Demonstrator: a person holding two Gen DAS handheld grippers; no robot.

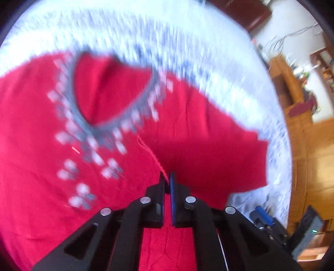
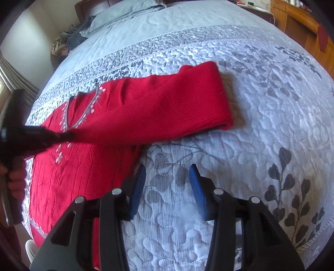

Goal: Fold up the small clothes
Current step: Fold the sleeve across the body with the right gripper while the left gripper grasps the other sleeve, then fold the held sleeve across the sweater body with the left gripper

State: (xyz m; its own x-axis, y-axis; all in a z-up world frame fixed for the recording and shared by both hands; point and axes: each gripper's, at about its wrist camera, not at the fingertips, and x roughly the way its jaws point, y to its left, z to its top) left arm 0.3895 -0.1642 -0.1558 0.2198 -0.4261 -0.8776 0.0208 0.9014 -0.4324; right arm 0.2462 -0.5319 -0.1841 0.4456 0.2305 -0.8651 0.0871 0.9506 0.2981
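A red knit sweater (image 1: 187, 129) with a grey V-neck (image 1: 87, 116) and pale flower embroidery lies on a quilted bedspread (image 1: 146, 31). My left gripper (image 1: 166, 179) is shut on a pinch of the red fabric near the sleeve seam. In the right wrist view the sweater (image 2: 146, 112) lies flat with one sleeve stretched out to the right, its cuff (image 2: 221, 93) on the bedspread (image 2: 250, 116). My right gripper (image 2: 166, 177) is open and empty above the bedspread, just right of the sweater's side edge. The left gripper (image 2: 66, 136) appears there as a dark shape over the sweater's chest.
Pillows (image 2: 117, 14) and crumpled cloth (image 2: 64, 41) lie at the head of the bed. Wooden furniture (image 1: 309, 150) stands beside the bed, with a dark device (image 1: 309, 233) near the edge. Curtains (image 2: 14, 79) hang at the left.
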